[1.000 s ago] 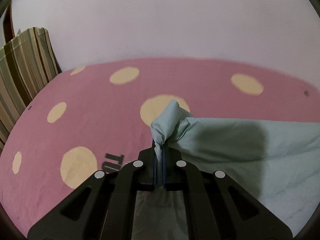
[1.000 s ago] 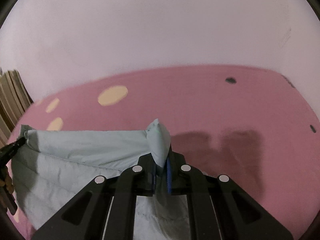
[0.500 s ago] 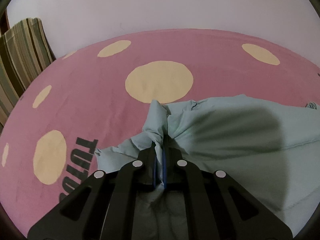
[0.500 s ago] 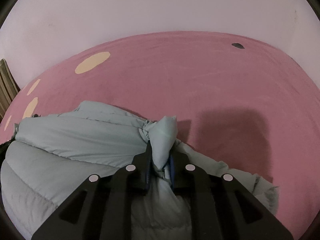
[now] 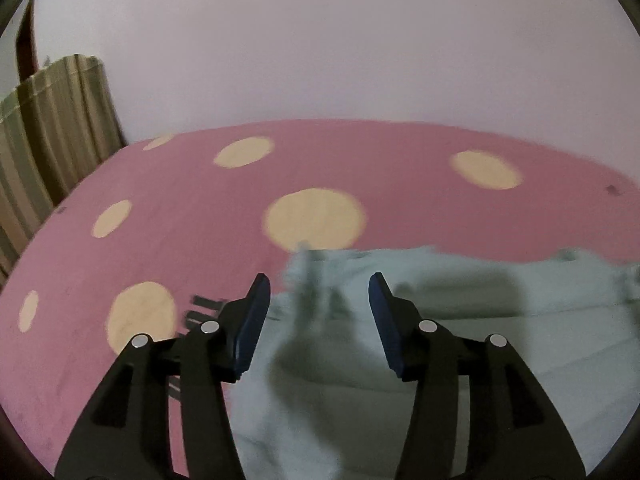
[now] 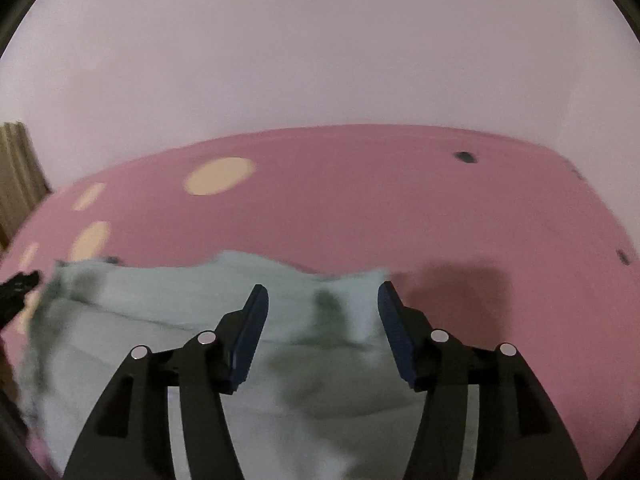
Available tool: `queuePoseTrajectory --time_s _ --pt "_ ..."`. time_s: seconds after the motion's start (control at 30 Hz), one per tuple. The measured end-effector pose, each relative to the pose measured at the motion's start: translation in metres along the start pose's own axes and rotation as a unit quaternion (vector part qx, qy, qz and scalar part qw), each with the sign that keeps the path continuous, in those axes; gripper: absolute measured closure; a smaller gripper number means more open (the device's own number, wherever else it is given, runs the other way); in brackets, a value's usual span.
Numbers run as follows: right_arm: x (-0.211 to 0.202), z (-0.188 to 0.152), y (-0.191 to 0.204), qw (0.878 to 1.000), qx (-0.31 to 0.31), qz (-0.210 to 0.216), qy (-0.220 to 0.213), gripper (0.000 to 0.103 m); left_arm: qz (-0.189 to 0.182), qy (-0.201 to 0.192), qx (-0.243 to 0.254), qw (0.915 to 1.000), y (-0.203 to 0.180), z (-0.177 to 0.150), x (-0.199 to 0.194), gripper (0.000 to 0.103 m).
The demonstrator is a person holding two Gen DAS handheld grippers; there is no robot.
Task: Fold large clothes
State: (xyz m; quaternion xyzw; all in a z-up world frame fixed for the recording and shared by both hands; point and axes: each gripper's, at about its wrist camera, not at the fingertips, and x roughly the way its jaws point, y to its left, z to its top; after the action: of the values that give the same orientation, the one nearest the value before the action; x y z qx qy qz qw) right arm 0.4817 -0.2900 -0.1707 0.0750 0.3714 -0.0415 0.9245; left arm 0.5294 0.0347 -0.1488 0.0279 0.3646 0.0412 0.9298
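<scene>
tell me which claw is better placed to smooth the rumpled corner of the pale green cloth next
Left, probably. Both claws have just been opening, pads off the cloth. The left claw has a bunched, ridged corner of the pale green cloth straight ahead, while the cloth before the right claw looks flatter.

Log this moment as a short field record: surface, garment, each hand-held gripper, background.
surface: pink bedsheet with pale yellow dots
garment: pale green garment, lying on the sheet, its upper edge rumpled and motion-blurred
left hand-held gripper: jaws have just been opening; cloth lies between them, pads not pressing it
right hand-held gripper: jaws have just been opening; cloth between them, released
background: striped cushion at the left, plain wall behind
</scene>
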Motion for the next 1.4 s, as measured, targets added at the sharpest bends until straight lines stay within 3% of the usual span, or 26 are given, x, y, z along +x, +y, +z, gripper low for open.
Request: queuePoseTrajectory --time_s 0.13,0.33,0.4,0.67,0.77,0.87,0.97,1.07,1.13,1.4 --pt "0.007 -0.007 0.038 0.999 -0.022 0.024 0.013 0.046 -0.047 0.022 0.012 0.9986 -0.044 -0.009 0.0 0.051" --pt "0.045 -0.032 0.067 0.997 -0.062 0.004 0.046 0.046 -0.032 0.05 0.031 0.9977 -0.078 -0.037 0.036 0.051" --pt "0.057 -0.039 0.068 0.996 -0.06 0.001 0.06 0.046 -0.03 0.051 0.03 0.9978 -0.082 -0.042 0.043 0.051" --pt "0.07 -0.049 0.067 0.997 -0.054 -0.012 0.045 0.043 -0.014 0.052 0.044 0.9976 -0.089 -0.047 0.062 0.05" --pt "0.056 -0.043 0.066 0.998 -0.048 -0.01 0.042 0.043 -0.011 0.051 0.043 0.9977 -0.087 -0.039 0.048 0.051" --pt "0.029 -0.036 0.06 0.999 -0.032 -0.002 0.023 0.043 -0.032 0.033 0.014 0.9989 -0.075 -0.038 0.015 0.05" --pt "0.007 -0.047 0.058 0.999 -0.029 -0.003 0.018 0.043 -0.047 0.019 0.016 0.9986 -0.077 -0.05 -0.005 0.045" --pt "0.011 -0.063 0.062 0.998 -0.053 -0.027 0.024 0.043 -0.038 0.03 0.033 0.9983 -0.087 -0.068 0.004 0.045" --pt "0.02 -0.072 0.063 0.997 -0.062 -0.033 0.029 0.037 -0.035 0.028 0.038 0.9983 -0.09 -0.075 0.01 0.044" --pt "0.041 -0.078 0.059 0.997 -0.057 -0.038 0.038 0.034 -0.048 0.052 0.023 0.9973 -0.087 -0.077 0.03 0.043"
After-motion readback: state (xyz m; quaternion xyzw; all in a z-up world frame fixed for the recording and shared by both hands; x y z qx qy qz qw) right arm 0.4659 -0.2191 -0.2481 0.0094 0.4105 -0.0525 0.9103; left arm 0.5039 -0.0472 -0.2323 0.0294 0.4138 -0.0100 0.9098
